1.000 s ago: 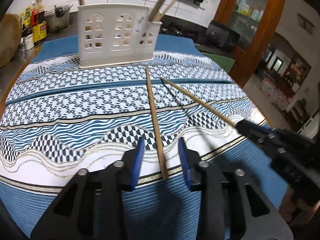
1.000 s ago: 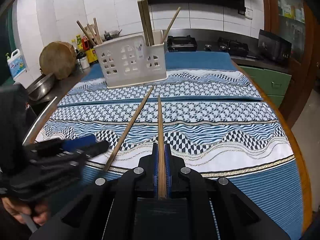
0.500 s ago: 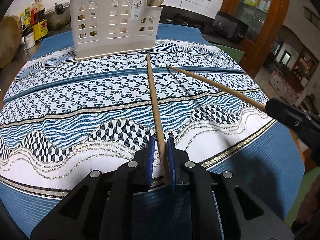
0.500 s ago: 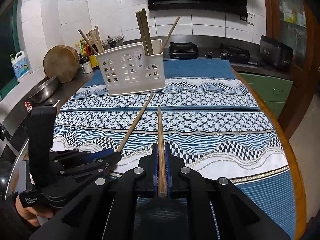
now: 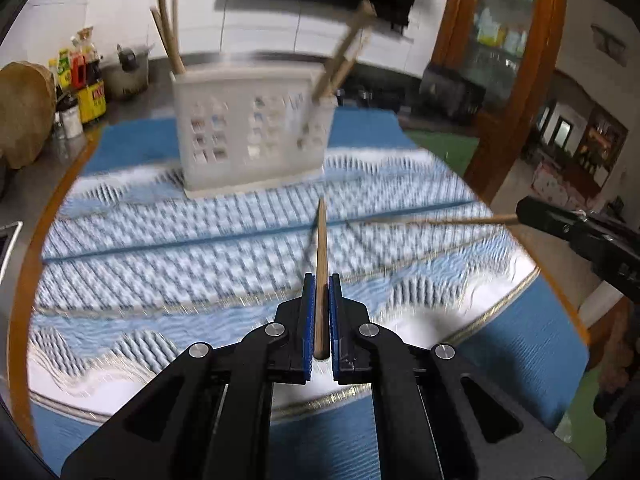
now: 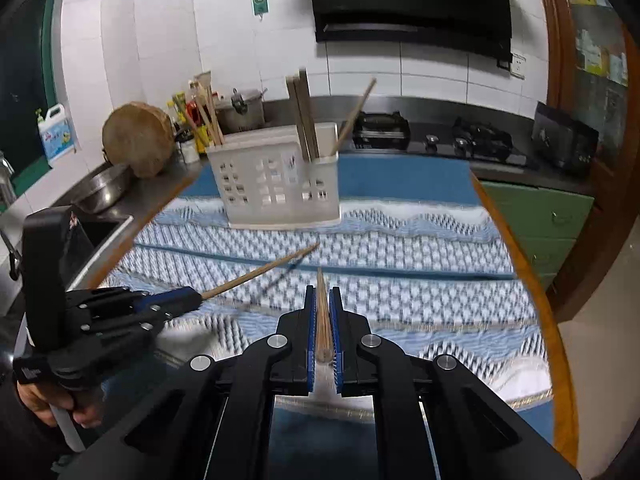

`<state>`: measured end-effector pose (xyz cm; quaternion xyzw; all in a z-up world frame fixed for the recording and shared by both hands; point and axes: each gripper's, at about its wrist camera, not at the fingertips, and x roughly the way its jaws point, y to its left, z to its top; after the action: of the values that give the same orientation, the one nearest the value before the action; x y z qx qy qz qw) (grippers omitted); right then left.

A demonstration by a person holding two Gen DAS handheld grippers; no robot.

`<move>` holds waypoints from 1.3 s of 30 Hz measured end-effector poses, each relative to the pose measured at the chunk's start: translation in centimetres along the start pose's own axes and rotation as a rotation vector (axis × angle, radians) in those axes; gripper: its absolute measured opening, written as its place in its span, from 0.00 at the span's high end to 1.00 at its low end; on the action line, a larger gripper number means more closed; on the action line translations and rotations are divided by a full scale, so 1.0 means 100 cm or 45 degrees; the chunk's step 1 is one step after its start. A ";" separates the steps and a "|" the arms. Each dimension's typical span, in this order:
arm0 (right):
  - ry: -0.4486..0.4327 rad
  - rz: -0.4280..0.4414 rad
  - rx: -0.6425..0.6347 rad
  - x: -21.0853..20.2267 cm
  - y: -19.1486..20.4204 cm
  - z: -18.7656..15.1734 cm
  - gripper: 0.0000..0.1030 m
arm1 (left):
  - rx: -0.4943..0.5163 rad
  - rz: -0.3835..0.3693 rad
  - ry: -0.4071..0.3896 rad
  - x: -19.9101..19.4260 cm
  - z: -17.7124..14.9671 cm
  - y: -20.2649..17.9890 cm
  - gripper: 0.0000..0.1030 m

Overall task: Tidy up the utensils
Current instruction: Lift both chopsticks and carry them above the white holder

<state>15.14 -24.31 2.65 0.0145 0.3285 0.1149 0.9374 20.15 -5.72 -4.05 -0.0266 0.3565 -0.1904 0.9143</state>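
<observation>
Home kitchen, lived-in: white tiled wall (image 6: 224,40) w/ black range hood (image 6: 412,4) above a gas stove (image 6: 480,140) on a steel counter (image 6: 400,104). Left end has a pressure cooker (image 6: 240,110), sauce bottles (image 5: 86,80), thick round wooden chopping block (image 6: 136,140), metal basin (image 6: 102,192) & detergent jug (image 6: 56,132). Round surface w/ blue patterned cloth (image 6: 400,240) carries a white chopstick holder (image 6: 276,184). Wooden doorframe (image 5: 520,80) opens onto other rooms
</observation>
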 end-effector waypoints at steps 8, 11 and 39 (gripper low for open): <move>0.008 0.035 -0.060 0.008 -0.003 0.057 0.94 | -0.017 -0.028 -0.149 -0.024 0.044 0.017 0.95; 0.020 0.038 -0.074 0.014 -0.004 0.079 0.94 | -0.022 -0.051 -0.157 -0.023 0.056 0.024 0.95; 0.028 -0.038 -0.166 0.102 0.013 0.224 0.94 | 0.089 -0.014 -0.329 -0.083 0.159 0.041 0.95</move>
<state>36.45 -19.70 14.09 -0.0529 0.3308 0.1221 0.9343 26.39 -0.28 12.36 -0.0209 0.2287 -0.2029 0.9519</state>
